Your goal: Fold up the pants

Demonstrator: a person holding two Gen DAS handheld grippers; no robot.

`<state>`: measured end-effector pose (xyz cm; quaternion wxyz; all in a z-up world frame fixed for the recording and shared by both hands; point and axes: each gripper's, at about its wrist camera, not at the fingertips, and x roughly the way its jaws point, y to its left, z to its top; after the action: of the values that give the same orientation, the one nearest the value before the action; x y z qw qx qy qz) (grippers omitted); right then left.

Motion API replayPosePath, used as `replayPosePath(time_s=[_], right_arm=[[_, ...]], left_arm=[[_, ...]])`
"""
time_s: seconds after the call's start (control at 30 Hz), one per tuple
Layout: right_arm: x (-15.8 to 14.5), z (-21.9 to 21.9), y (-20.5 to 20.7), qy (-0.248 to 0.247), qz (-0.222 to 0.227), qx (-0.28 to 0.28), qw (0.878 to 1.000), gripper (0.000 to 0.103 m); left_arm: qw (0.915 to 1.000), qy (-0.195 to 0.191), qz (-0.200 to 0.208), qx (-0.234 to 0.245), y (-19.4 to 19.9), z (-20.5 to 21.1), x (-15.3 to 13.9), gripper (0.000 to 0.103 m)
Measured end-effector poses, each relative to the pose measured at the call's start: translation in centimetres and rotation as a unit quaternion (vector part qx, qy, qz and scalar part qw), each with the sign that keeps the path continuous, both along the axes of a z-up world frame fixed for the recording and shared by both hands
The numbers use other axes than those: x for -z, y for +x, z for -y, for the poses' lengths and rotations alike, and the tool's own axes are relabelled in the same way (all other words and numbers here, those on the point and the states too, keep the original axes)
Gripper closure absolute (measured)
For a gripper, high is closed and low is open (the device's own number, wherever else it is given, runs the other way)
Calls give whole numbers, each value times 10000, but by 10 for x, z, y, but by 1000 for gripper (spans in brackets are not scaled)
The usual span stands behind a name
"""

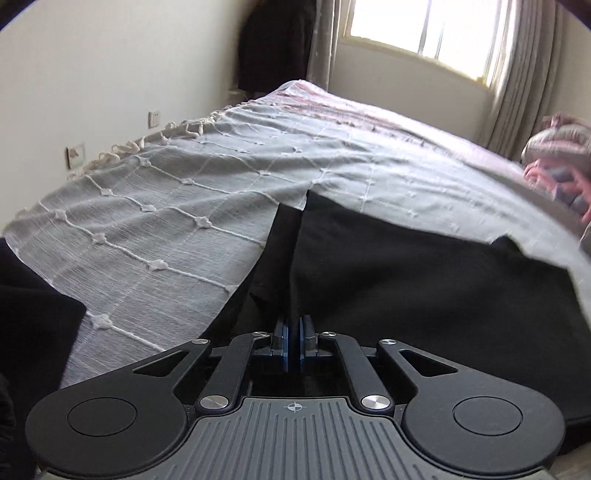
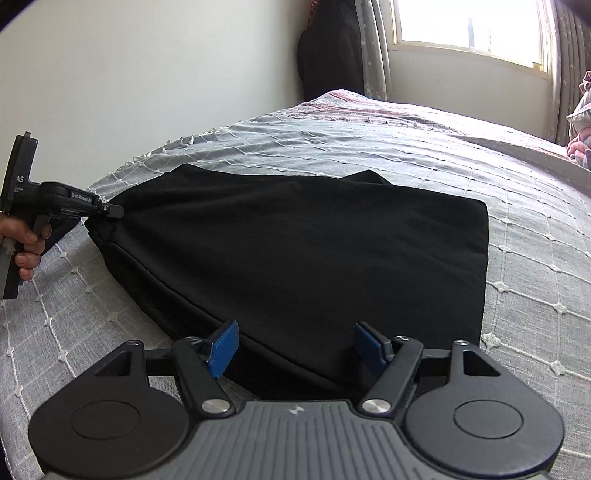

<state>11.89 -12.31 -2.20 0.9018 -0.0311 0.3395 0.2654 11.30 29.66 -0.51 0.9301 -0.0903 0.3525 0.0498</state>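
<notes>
The black pants (image 2: 295, 251) lie folded in a flat block on the grey bedspread (image 2: 517, 221). My left gripper (image 1: 294, 325) is shut on the pants' fabric (image 1: 406, 277) at their left corner. It also shows in the right wrist view (image 2: 110, 212), held by a hand and lifting that corner slightly. My right gripper (image 2: 295, 343) is open, its blue pads either side of the pants' near edge, gripping nothing.
The bed runs along a white wall (image 1: 92, 74) on the left, with a window (image 2: 469, 26) and curtains beyond. A pink and grey bundle (image 1: 561, 162) lies at the far right. More dark cloth (image 1: 33, 314) sits at the left edge.
</notes>
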Motion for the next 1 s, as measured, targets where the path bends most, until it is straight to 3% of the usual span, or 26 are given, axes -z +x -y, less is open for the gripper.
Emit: replayPosePath(time_s=[0.13, 0.2, 0.37, 0.53, 0.67, 0.87, 0.93, 1.0], right_arm=[[-5, 11, 3, 92, -47, 108, 9999, 32], [-14, 24, 6, 177, 13, 276, 9995, 32], [-27, 60, 15, 517, -93, 743, 9959, 35], [-14, 72, 21, 553, -560, 919, 9927, 57], [-2, 68, 22, 429, -793, 899, 9919, 61], [-1, 63, 16, 126, -819, 766, 9936, 61], [0, 65, 12, 80, -877, 687, 9937, 61], [0, 67, 7, 12, -940, 613, 9937, 61]], left_arm=[[9995, -259, 48, -176, -3, -6, -5, 85], [9986, -292, 256, -363, -9, -5, -15, 67], [9961, -246, 845, -111, -17, 30, -38, 43], [9937, -530, 470, 868, -9, 102, -23, 42], [9892, -122, 257, 1440, -7, 156, -11, 42], [9901, 226, -279, 1359, -5, 182, 18, 44], [9880, 589, -242, 1409, -11, 187, 19, 44], [9882, 674, -264, 1347, -19, 190, 20, 44]])
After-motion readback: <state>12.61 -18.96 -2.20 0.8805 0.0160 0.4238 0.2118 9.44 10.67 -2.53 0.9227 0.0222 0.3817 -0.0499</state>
